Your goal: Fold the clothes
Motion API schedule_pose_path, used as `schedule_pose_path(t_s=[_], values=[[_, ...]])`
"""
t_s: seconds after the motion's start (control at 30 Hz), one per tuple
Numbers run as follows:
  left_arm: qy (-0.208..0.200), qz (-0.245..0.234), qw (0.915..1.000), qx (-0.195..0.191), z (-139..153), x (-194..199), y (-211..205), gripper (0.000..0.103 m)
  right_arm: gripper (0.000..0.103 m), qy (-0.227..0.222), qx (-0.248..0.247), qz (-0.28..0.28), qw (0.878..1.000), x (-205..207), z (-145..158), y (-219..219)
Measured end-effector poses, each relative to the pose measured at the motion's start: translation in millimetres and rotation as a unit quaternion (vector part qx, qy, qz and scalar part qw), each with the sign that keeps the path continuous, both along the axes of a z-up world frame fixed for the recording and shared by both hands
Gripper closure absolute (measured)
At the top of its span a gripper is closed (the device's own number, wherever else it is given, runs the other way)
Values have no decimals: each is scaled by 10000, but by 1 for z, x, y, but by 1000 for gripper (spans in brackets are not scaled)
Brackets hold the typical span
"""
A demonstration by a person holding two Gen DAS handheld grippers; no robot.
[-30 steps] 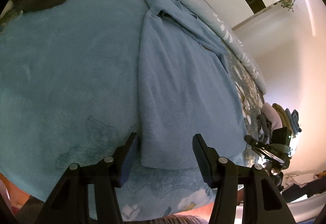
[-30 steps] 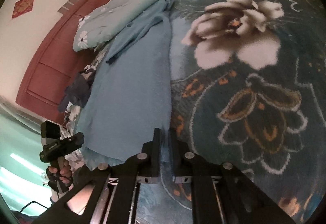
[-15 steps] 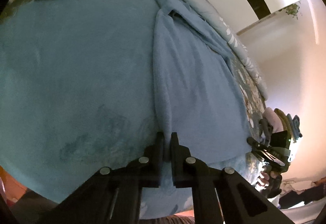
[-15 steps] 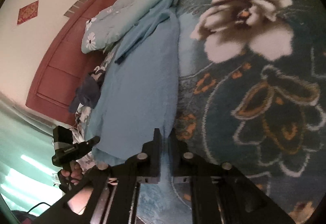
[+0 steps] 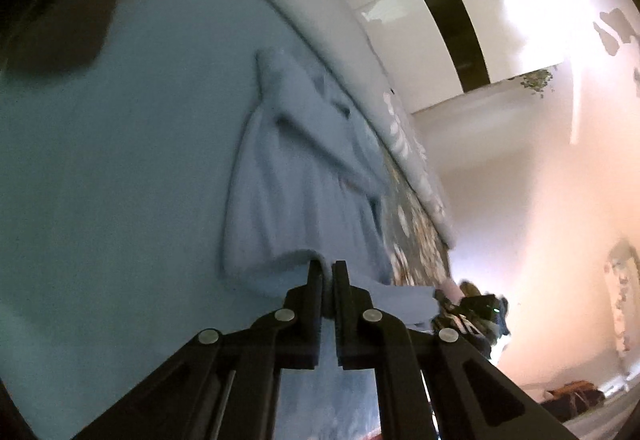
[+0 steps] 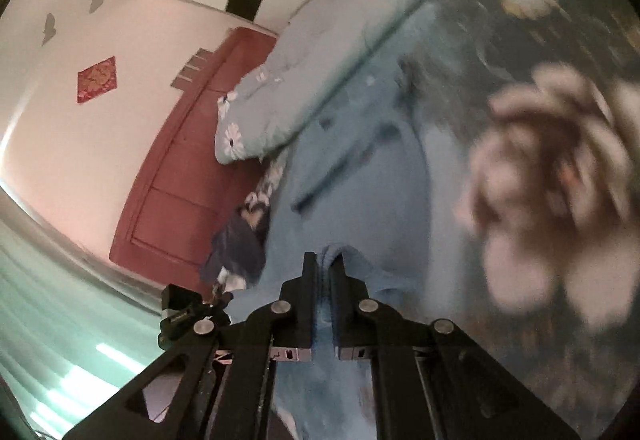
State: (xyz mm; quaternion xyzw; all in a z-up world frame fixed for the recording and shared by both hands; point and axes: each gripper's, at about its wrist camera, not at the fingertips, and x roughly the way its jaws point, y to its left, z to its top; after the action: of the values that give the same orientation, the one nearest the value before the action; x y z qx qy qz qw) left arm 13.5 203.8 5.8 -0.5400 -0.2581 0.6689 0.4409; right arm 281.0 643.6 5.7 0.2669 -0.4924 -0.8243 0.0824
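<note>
A light blue fleece garment lies lengthwise on the bed, collar at the far end. My left gripper is shut on its near hem corner, and the cloth there is raised and bunched into folds. In the right wrist view the same garment stretches away, and my right gripper is shut on the other hem corner, with a fold of fabric pinched between its pads. The right gripper also shows at the edge of the left view, and the left gripper at the lower left of the right view. Both views are motion-blurred.
The bed carries a blue blanket on the left and a dark floral blanket on the right. A pale flowered duvet lies along the far side. A dark garment sits near the red headboard.
The left gripper shut on the hem corner. Both grippers have since lifted the hem and carried it forward toward the collar, so the garment now bunches and the views tilt upward.
</note>
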Motion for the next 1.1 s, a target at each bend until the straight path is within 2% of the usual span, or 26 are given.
schedule_pose_path(t_s=[0.17, 0.27, 0.47, 0.57, 0.7, 0.83, 0.97, 1.0, 1.07, 1.1], values=[[-44, 146, 9999, 0, 15, -70, 43, 98, 98, -34, 127, -257, 9996, -60, 23, 33], [6, 194, 9996, -200, 16, -111, 71, 98, 98, -152, 215, -392, 9989, -102, 31, 55], [-177, 345, 9977, -548, -5, -177, 119, 98, 98, -654, 268, -649, 9954, -177, 24, 97], [-174, 350, 9957, -842, -18, -196, 138, 98, 98, -942, 359, -718, 9923, -206, 15, 112], [-146, 388, 9950, -906, -34, -210, 151, 98, 98, -1309, 535, -760, 9870, -234, 0, 123], [-325, 470, 9933, -1003, -52, -222, 157, 98, 98, -1556, 593, -772, 9830, -251, -16, 127], [-518, 471, 9935, -901, -60, -226, 162, 96, 97, -1750, 687, -737, 9794, -257, -22, 127], [-568, 471, 9939, -825, -59, -226, 161, 93, 97, -1798, 710, -728, 9784, -259, -23, 127], [-672, 484, 9944, -659, -56, -226, 158, 79, 96, -1829, 754, -695, 9778, -260, -22, 127], [-684, 508, 9945, -607, -52, -226, 155, 66, 96, -1811, 775, -670, 9781, -260, -20, 127]])
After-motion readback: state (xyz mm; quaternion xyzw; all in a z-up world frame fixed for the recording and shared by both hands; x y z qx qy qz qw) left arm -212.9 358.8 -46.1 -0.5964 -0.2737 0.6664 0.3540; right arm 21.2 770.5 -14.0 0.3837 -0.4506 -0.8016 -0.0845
